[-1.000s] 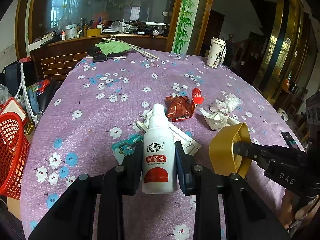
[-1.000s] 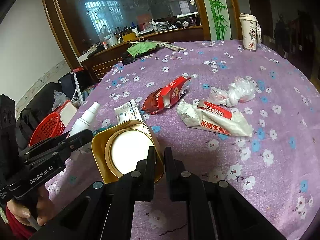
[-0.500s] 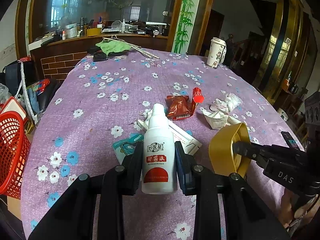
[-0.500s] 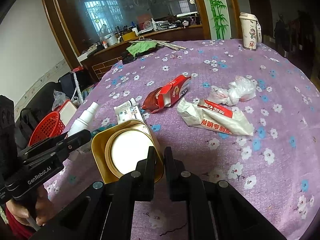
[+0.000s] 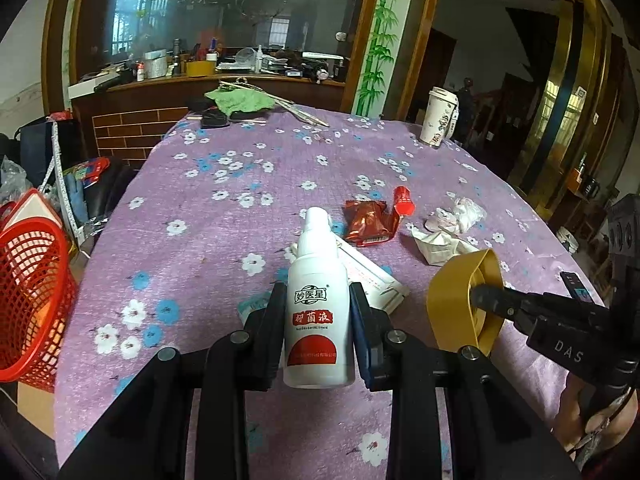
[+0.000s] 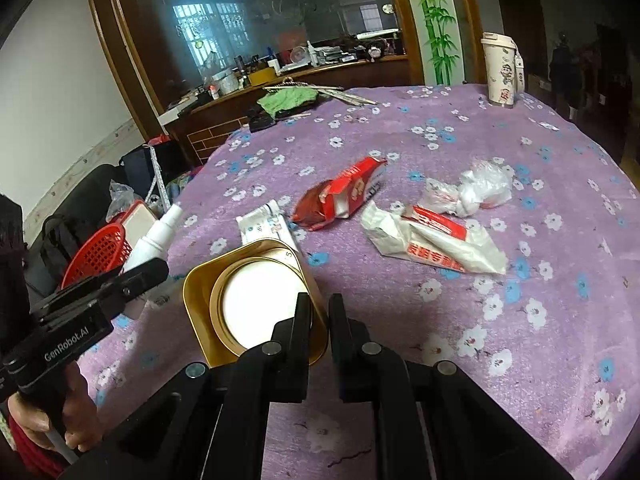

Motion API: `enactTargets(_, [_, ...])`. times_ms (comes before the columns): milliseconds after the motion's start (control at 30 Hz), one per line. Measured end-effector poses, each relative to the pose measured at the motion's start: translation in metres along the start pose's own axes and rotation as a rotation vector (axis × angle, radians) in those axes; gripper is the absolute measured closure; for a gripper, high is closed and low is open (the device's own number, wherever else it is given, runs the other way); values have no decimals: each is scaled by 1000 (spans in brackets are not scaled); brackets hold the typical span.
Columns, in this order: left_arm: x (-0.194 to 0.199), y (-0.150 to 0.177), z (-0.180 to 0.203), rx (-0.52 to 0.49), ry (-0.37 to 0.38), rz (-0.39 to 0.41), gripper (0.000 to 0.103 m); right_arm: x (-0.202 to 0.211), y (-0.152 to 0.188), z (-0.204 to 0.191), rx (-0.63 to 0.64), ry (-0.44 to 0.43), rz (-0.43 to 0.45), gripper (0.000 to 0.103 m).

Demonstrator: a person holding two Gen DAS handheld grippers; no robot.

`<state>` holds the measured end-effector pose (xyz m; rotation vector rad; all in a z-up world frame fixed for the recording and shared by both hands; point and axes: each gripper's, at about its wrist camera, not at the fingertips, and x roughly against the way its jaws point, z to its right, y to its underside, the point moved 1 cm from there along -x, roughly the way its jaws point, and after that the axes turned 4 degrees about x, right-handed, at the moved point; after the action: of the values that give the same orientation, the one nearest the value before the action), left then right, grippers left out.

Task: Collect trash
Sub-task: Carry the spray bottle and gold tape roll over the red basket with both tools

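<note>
My left gripper (image 5: pixel 318 312) is shut on a white spray bottle (image 5: pixel 318 312) with a red label, held above the purple flowered tablecloth (image 5: pixel 192 240). My right gripper (image 6: pixel 320 312) is shut on the rim of a gold tin (image 6: pixel 252 300), seen side-on in the left wrist view (image 5: pixel 464 304). On the table lie a red snack wrapper (image 6: pixel 340 196), a white and red crumpled bag (image 6: pixel 432 240), a white plastic wad (image 6: pixel 476 188) and a flat white packet (image 6: pixel 264 224). The bottle also shows in the right wrist view (image 6: pixel 156 236).
A red mesh basket (image 5: pixel 28 292) stands off the table's left edge, also visible in the right wrist view (image 6: pixel 100 252). A paper cup (image 5: pixel 438 118) stands at the far right. A green cloth (image 5: pixel 240 100) and black items lie at the far edge.
Both grippers keep their holds. The view has shifted slightly; the basket sits a little lower and further left in the left wrist view.
</note>
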<state>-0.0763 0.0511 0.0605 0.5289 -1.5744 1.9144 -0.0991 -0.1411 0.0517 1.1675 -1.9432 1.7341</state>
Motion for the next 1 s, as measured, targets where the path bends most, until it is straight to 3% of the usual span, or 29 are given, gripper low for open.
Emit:
enactTargets(633, [37, -3, -47, 89, -47, 49, 74, -3, -15, -46, 99, -35, -10, 93])
enactTargets(1000, [70, -16, -104, 164, -135, 113, 74, -16, -41, -107, 211, -120, -24, 93])
